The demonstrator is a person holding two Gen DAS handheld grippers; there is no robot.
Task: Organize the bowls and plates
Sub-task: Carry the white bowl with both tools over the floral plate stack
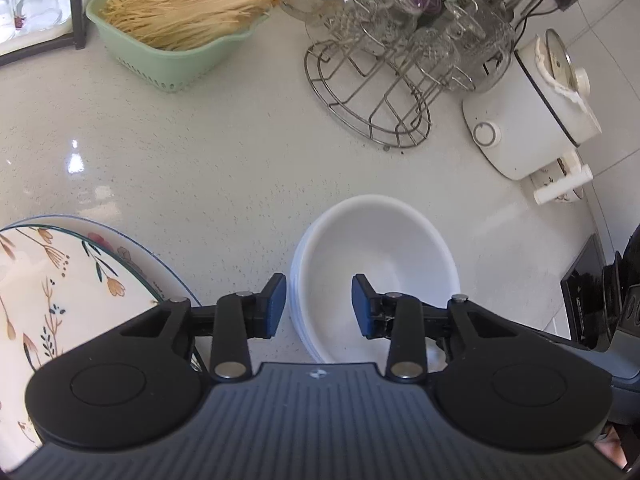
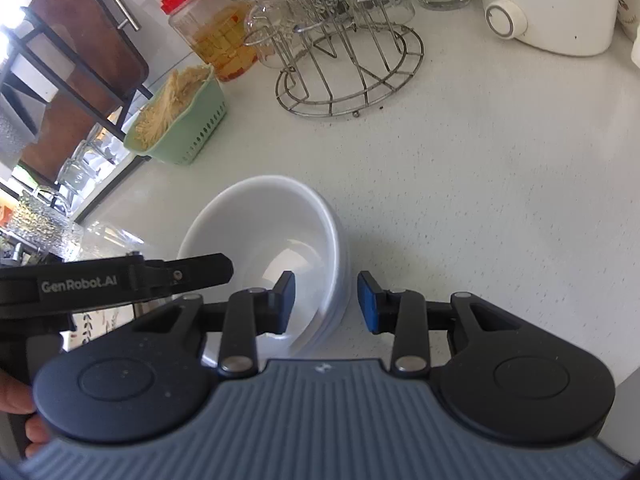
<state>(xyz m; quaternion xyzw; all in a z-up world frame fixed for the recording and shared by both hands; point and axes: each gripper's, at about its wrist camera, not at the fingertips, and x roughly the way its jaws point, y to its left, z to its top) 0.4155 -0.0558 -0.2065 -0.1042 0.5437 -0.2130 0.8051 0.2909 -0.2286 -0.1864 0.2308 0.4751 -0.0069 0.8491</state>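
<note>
A stack of white bowls (image 1: 380, 264) stands on the pale counter (image 1: 224, 168), close in front of both grippers. My left gripper (image 1: 319, 306) is open and straddles the stack's left rim, one blue pad outside and one inside, neither touching. The right gripper (image 2: 326, 302) is open too, straddling the right rim of the same bowls (image 2: 264, 232) with clear gaps at both pads. One of the left gripper's fingers (image 2: 200, 274) reaches over the bowls from the left in the right wrist view. Floral plates (image 1: 60, 280) lie stacked to the left of the bowls.
At the back stand a green basket of dried noodles (image 1: 168, 56), a wire rack of upturned glasses (image 1: 384, 80), and a white cooker (image 1: 532, 120). A red-lidded jar (image 2: 212, 32) and a black shelf frame (image 2: 80, 60) are at the back left. A person's hand (image 2: 16, 400) shows at the lower left.
</note>
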